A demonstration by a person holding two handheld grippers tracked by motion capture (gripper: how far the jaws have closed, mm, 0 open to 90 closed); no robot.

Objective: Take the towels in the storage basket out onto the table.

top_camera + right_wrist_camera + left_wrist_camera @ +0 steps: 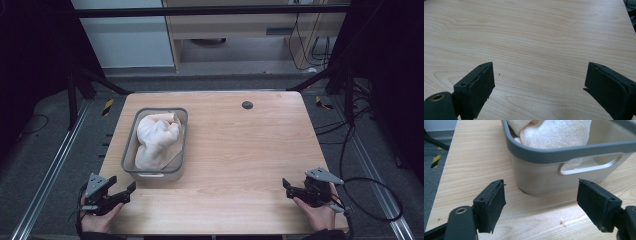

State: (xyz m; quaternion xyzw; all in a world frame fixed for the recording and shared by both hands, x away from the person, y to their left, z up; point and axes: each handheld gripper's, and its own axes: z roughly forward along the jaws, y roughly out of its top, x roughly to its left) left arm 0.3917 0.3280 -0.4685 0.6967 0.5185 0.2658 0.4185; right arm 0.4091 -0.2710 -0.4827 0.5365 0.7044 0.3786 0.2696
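A grey-rimmed plastic bin stands on the left half of the wooden table and holds a crumpled white towel. My left gripper rests at the table's front left corner, open, just short of the bin's near end. In the left gripper view the bin with its handle slot is close ahead, the towel piled inside, and the gripper is empty. My right gripper lies at the front right, open over bare wood, its tips wide apart.
A small dark round grommet sits near the table's far edge. Cables trail off the right side onto the grey floor. Metal rails and black frame legs flank the table.
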